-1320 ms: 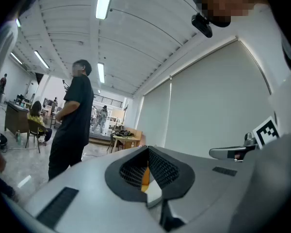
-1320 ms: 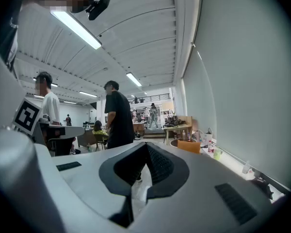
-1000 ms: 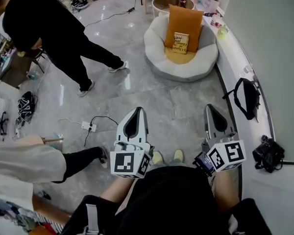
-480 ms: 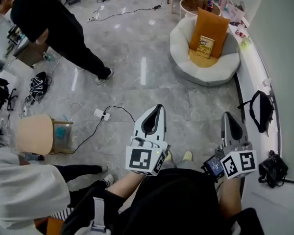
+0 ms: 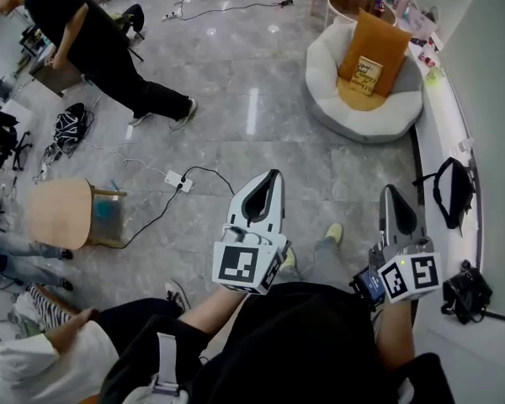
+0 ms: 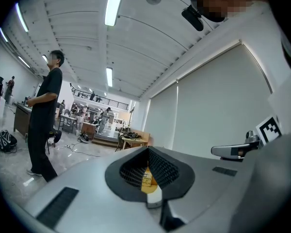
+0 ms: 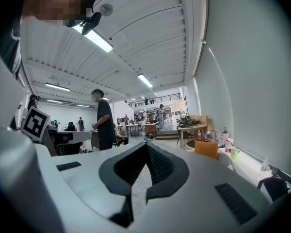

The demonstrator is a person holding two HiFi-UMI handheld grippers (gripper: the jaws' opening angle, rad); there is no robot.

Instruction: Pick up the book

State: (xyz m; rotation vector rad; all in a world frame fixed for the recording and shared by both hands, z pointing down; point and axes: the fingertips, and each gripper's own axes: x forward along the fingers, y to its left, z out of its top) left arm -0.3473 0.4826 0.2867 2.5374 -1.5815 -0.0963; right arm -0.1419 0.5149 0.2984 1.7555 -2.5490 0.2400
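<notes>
The yellow paperback book [image 5: 369, 75] is propped against an orange square cushion [image 5: 382, 34] in a round white padded lounge chair [image 5: 328, 99]. This is at about one o'clock in the head view, well apart from both grippers.

Compared with the frames a second earlier, the chair and book are now seen further toward the two o'clock edge. The person in black clothing [image 5: 84, 32] is now found near ten o'clock, and more of the grey marble floor [image 5: 236, 124] is exposed at nine o'clock, with a round wooden stool [image 5: 59, 213] on it. One yellow-green shoe [image 5: 333, 233] is set ahead of the other, so a walking step is judged to be under way.

The left gripper [image 5: 272, 180] and the right gripper [image 5: 389, 194] are held level in front of the body. Their place in the view is nearly unchanged.

In the left gripper view the jaws of the left gripper [image 6: 148, 152] are closed together on nothing. The book [image 6: 146, 178] is sighted far off through the gap behind their tips. In the right gripper view the jaws of the right gripper [image 7: 146, 147] are likewise pressed together and empty, and the orange cushion [image 7: 206, 148] is seen at three o'clock.

The approach is judged incomplete. The floor up to the chair remains to be crossed, and the jaws must be opened before the book can be taken.
</notes>
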